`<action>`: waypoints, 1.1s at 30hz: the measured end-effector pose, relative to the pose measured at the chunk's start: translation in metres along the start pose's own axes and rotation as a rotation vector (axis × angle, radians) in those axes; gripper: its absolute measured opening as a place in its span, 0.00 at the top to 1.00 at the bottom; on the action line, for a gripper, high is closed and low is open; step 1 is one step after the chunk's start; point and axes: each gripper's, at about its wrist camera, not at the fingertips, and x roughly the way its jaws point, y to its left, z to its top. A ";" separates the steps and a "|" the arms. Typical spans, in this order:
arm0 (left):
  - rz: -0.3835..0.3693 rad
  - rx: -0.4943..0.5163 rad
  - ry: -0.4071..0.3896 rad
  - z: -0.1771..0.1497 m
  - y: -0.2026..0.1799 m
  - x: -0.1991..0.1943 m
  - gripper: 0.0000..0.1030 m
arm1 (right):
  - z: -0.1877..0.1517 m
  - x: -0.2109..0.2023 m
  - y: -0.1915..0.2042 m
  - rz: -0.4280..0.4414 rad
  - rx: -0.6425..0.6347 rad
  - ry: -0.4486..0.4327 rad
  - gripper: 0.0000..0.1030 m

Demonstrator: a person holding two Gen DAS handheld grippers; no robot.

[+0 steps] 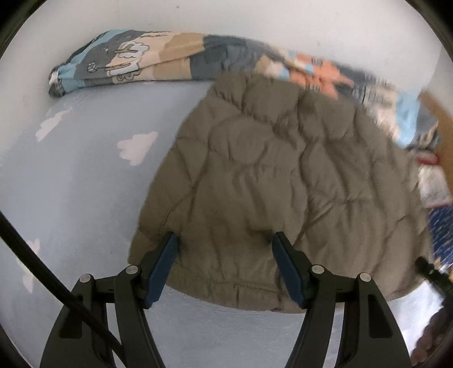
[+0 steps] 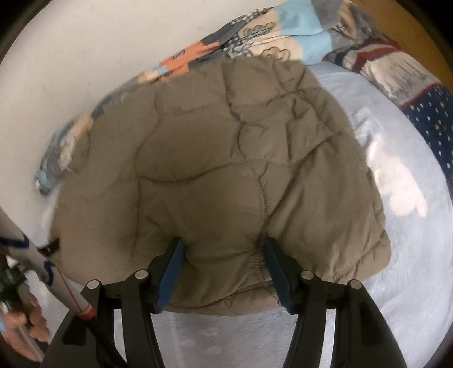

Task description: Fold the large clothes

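Bed: pale blue sheet [image 1: 85, 175] printed with white clouds, against a white wall [image 1: 254, 19]; it is the folding surface.
Background: patterned blanket [image 1: 147, 62] bunched along the wall behind the work; a dark blue starred cloth [image 2: 433, 121] lies at the far right in the right wrist view.
Jacket: olive quilted jacket [image 1: 277, 175] lies spread on the sheet, its elastic hem toward both cameras and its collar end away, touching the blanket.
Long axis: judged to run from hem to collar, straight ahead of both grippers and away from the person.
Left gripper: left gripper [image 1: 225, 240] has its jaws spread wide over the hem, near the jacket's left corner; the blue pads [image 1: 165, 257] sit on or just above the fabric, but nothing is pinched.
Right gripper: right gripper [image 2: 223, 245] is likewise spread apart, straddling a seam in the hem [image 2: 260, 263] toward the right side; it grips nothing.
Nearer hand: neither clearly; each one sits at its own end of the hem, the jacket lying directly forward of both.
Contact: whether the pads press the cloth or only hover cannot be told.
Coming move: likely closing on the hem at both points and carrying it forward toward the collar, folding across the long axis.
Risk: puffy filling may slip from a shallow pinch.
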 end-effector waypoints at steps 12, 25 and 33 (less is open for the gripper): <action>-0.128 -0.356 0.106 0.001 0.085 -0.008 0.33 | 0.006 -0.059 -0.071 0.066 0.269 -0.067 0.30; -0.023 -0.286 0.106 0.000 0.059 0.003 0.33 | -0.003 -0.068 -0.116 -0.005 0.388 -0.045 0.28; -0.094 -0.363 0.135 -0.002 0.065 0.013 0.32 | -0.013 -0.050 -0.144 0.058 0.567 0.011 0.27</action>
